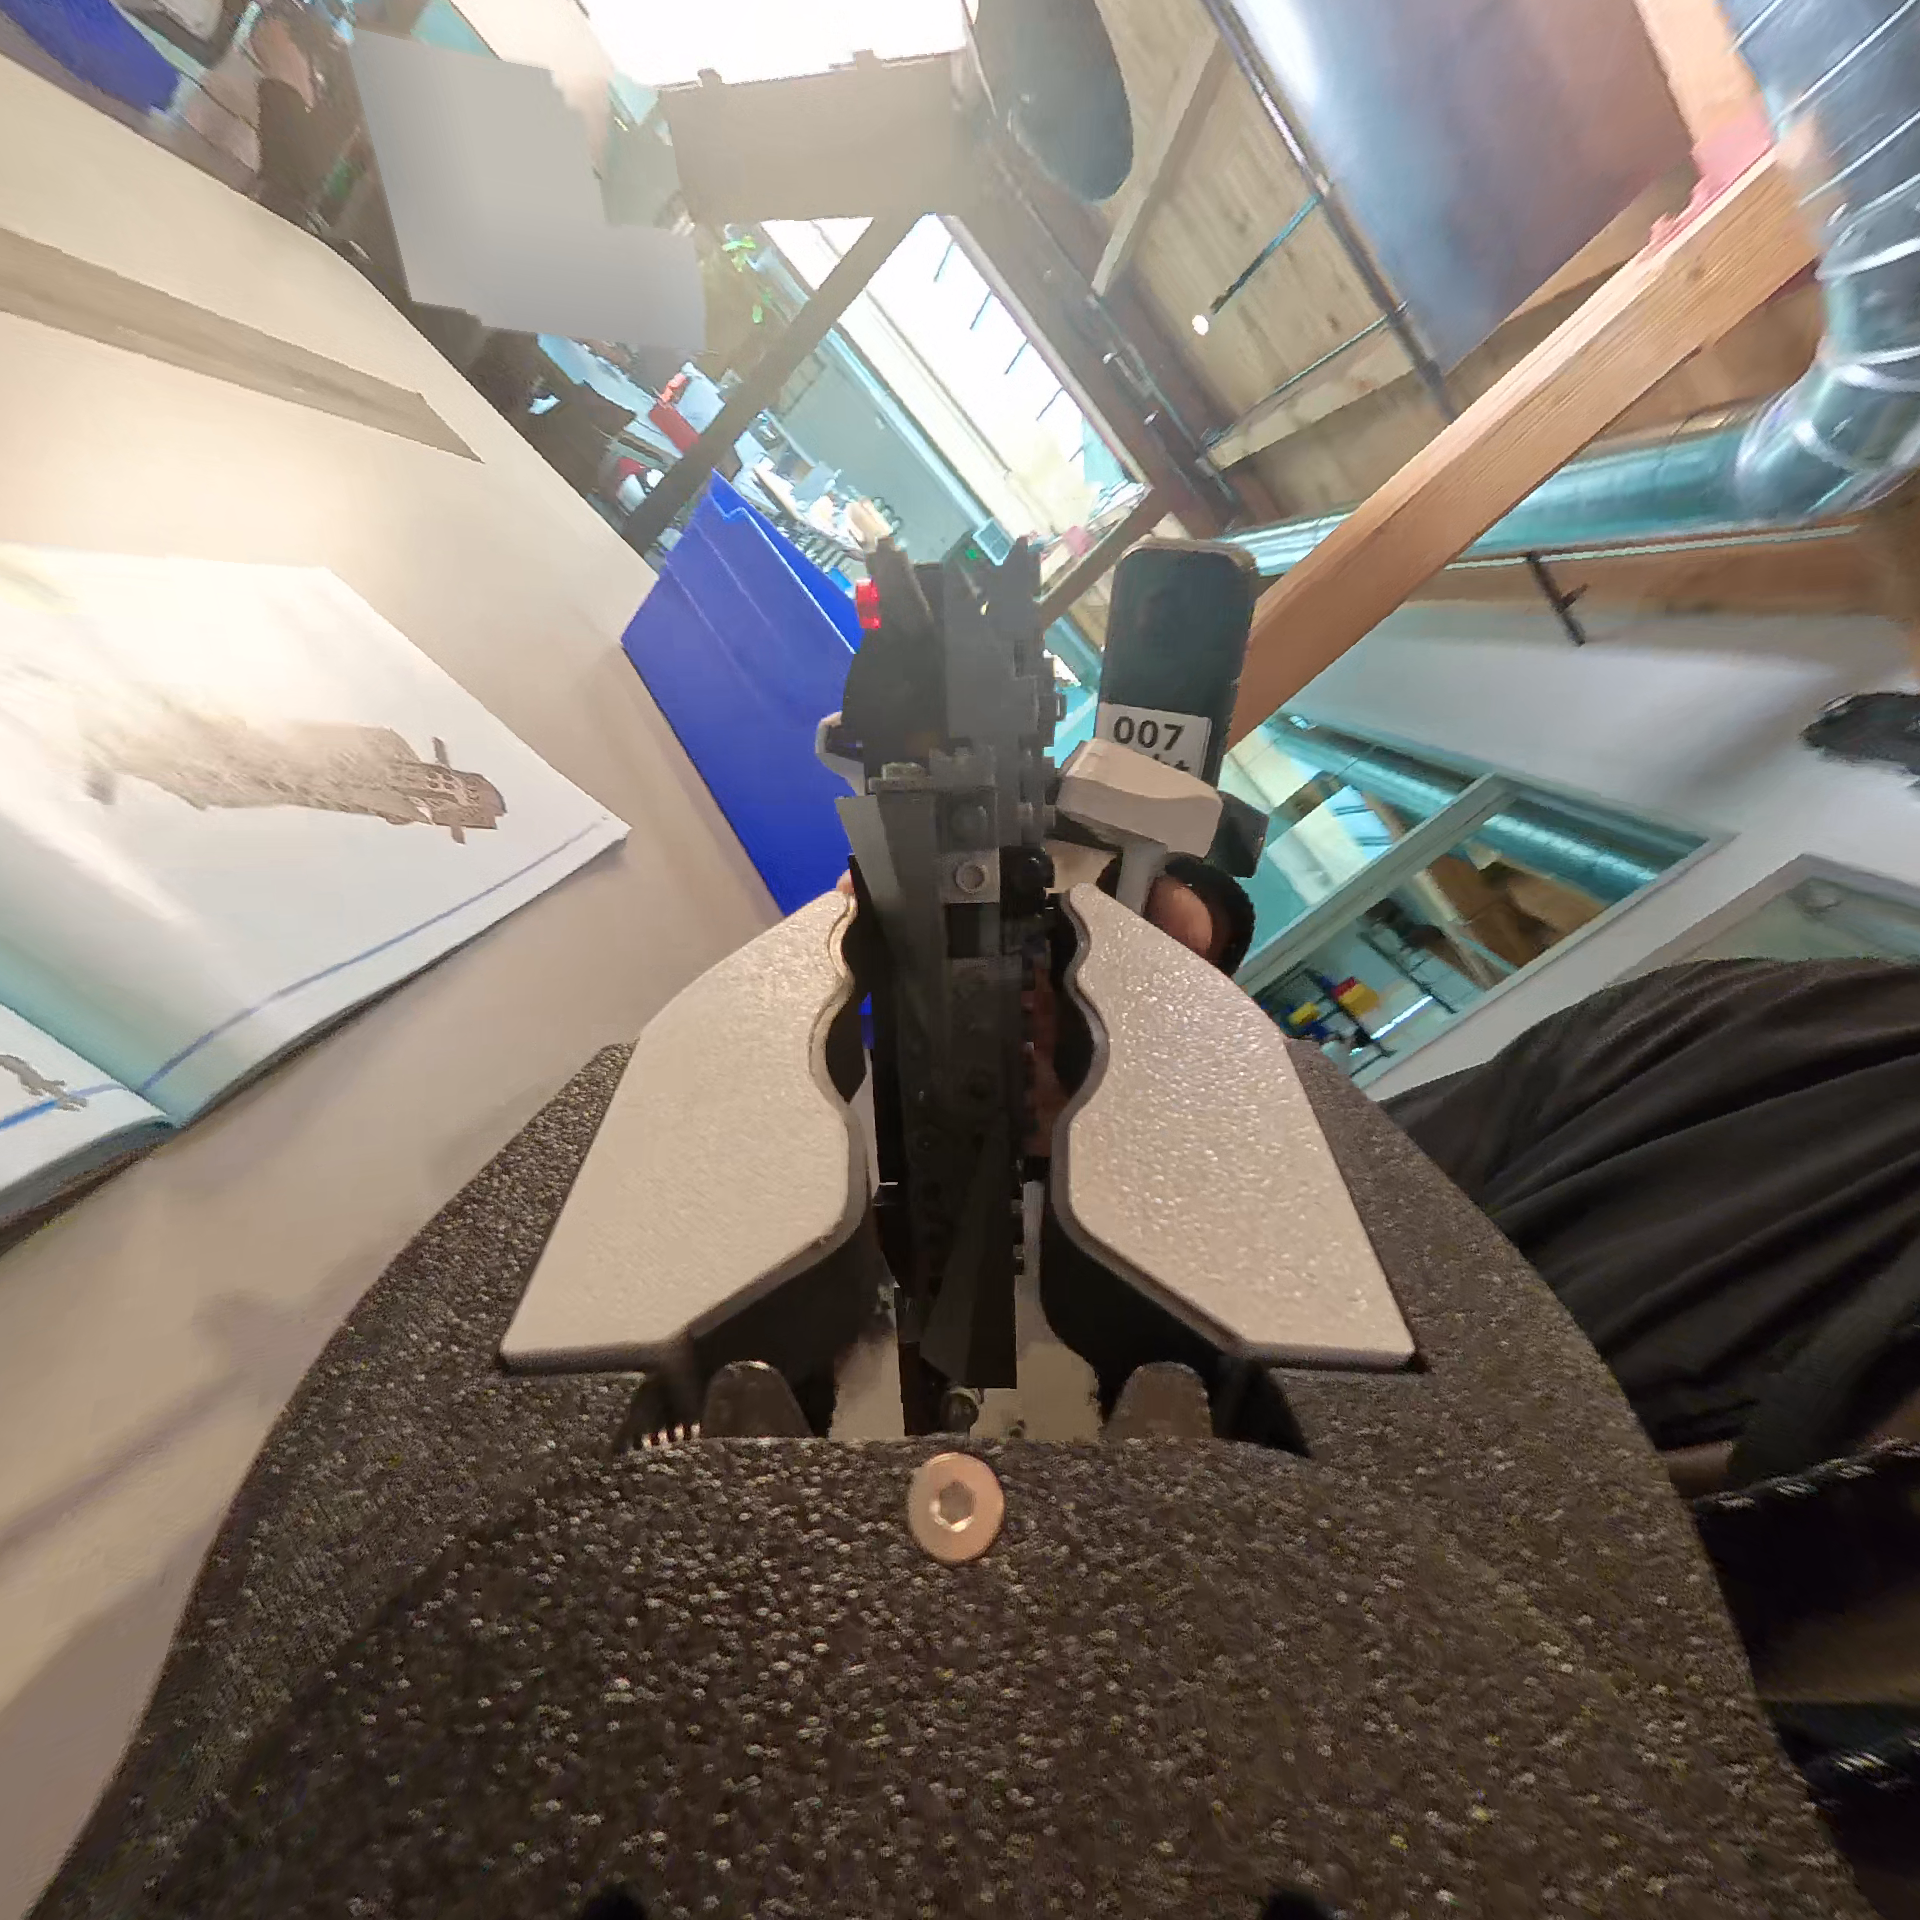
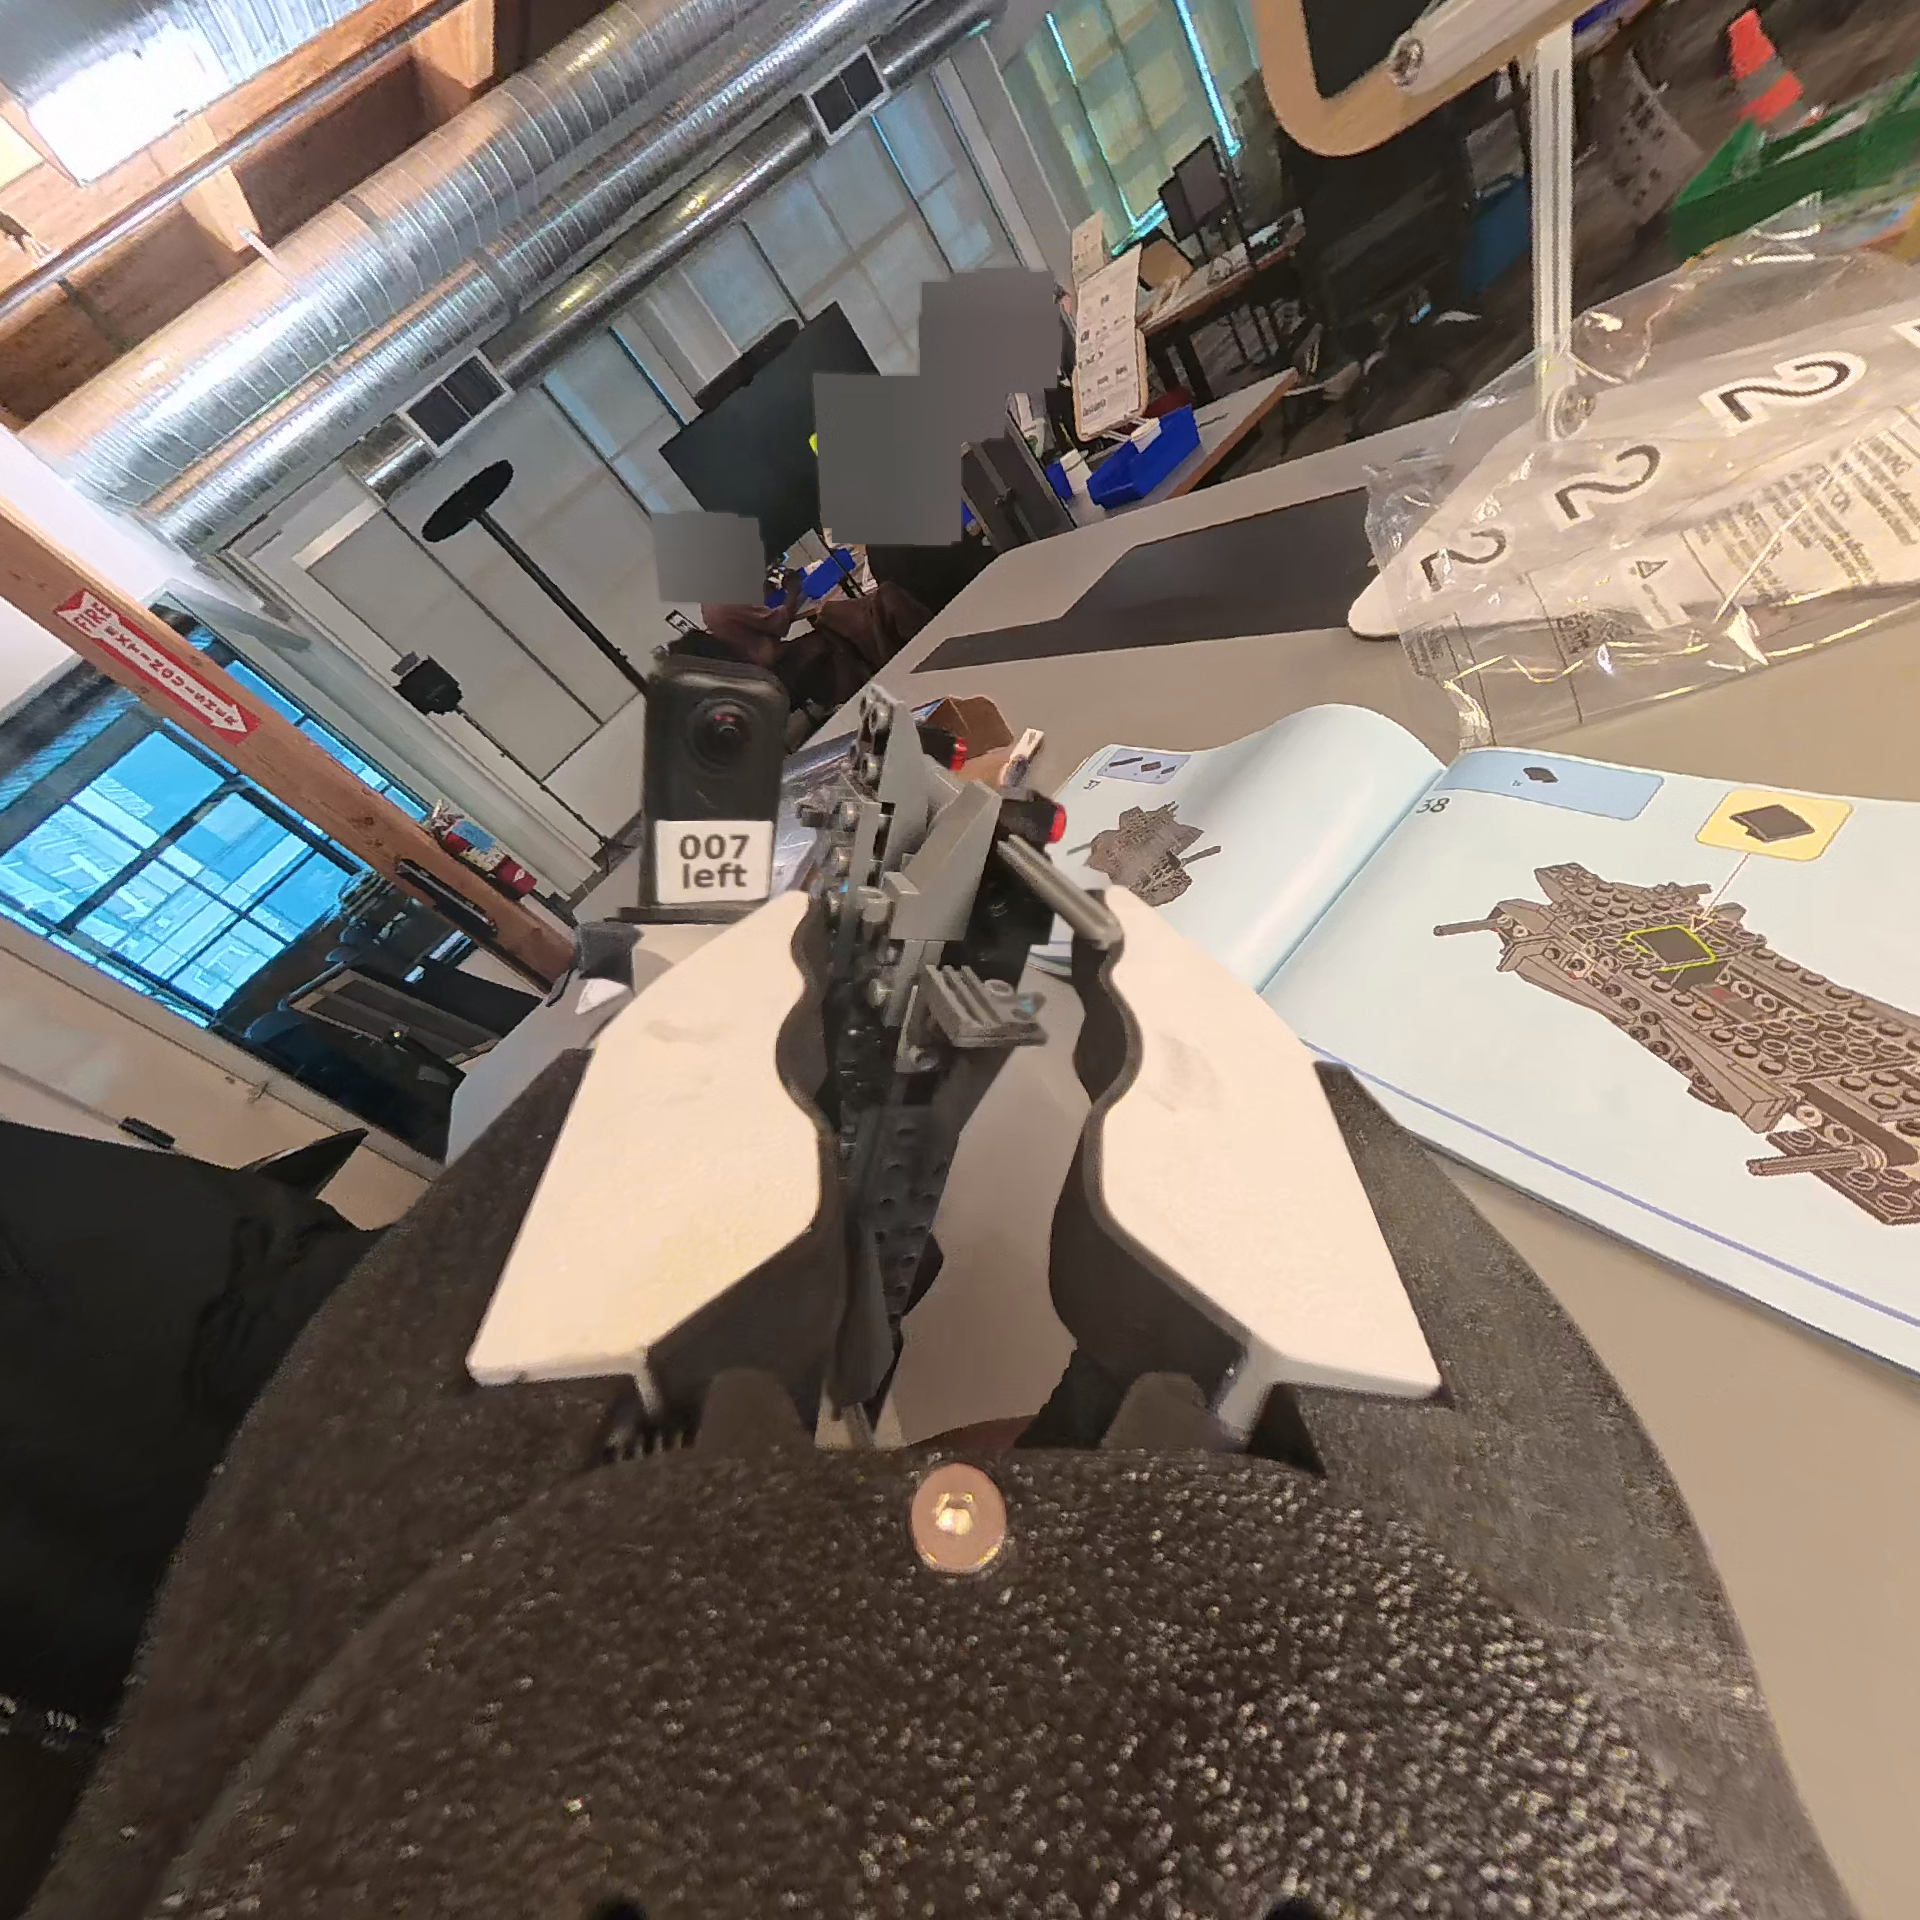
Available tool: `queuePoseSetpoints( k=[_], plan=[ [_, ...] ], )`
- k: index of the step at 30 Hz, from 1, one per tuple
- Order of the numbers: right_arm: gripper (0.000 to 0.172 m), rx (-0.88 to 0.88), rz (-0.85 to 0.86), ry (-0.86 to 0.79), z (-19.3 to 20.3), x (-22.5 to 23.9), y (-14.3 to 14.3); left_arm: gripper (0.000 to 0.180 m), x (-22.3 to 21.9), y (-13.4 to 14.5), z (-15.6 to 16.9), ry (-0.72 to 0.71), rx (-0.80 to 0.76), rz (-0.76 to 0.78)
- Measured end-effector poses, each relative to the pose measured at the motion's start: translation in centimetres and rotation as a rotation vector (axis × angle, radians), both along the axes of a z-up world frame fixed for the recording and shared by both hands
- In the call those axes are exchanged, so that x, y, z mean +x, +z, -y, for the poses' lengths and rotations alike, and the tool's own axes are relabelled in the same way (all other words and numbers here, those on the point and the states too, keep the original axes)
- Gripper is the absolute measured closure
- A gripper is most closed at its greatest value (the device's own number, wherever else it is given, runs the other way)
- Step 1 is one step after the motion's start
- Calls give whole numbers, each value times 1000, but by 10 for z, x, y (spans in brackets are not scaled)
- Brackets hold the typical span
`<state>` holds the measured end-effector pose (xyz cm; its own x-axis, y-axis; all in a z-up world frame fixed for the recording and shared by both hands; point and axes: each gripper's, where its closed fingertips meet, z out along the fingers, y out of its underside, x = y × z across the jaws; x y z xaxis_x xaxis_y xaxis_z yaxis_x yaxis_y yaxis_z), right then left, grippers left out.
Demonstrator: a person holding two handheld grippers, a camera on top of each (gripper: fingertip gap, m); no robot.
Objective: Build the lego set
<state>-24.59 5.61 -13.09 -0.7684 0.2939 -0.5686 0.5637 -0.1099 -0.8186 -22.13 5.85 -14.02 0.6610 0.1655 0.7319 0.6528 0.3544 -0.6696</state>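
Brick model (image 1: 951,935) in dark grey and black stands lengthwise between the jaws of both grippers, lifted clear of the surface (image 2: 1621,1475) and pointing away from each wrist camera. The left gripper (image 1: 961,914) has its jaws partly closed on the model's flanks, and the fit looks tight on both sides. The right gripper (image 2: 951,914) stands wider: the model lies against its left finger (image 2: 707,1049), while a gap shows on the right side, where only a thin grey rod (image 2: 1060,883) reaches toward the right finger (image 2: 1205,1049) (whether this gripper presses the model cannot be told). Judged risks follow. Support may rest on the left gripper alone, so any twist there can pivot the long model and let it drop onto the open instruction booklet (image 2: 1558,935) below. Closing the right jaws on the rod or on the small ribbed part (image 2: 982,1003) can snap these pieces off. Opposed pulling by the two grippers can split the stud joints along the hull.
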Motion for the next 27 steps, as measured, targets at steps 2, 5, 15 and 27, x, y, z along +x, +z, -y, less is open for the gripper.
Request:
queuePoseSetpoints(
  k=[2, 5, 15, 27],
  plan=[
    [128, 11, 5, -4, 0, 0, -1, 147, 0, -1, -1, -15, 41, 35],
    [127, 13, 16, -3, 0, 0, -1, 147, 0, 0, -2, -30, 72, 45],
    [125, 7, 24, 6, -1, 4, 5, 146, 5, 6, -5, -86, 179, 56],
    [126, 41, -48, 17, -5, 13, 17, 147, 14, 16, -12, -164, 263, -27]
  ],
)
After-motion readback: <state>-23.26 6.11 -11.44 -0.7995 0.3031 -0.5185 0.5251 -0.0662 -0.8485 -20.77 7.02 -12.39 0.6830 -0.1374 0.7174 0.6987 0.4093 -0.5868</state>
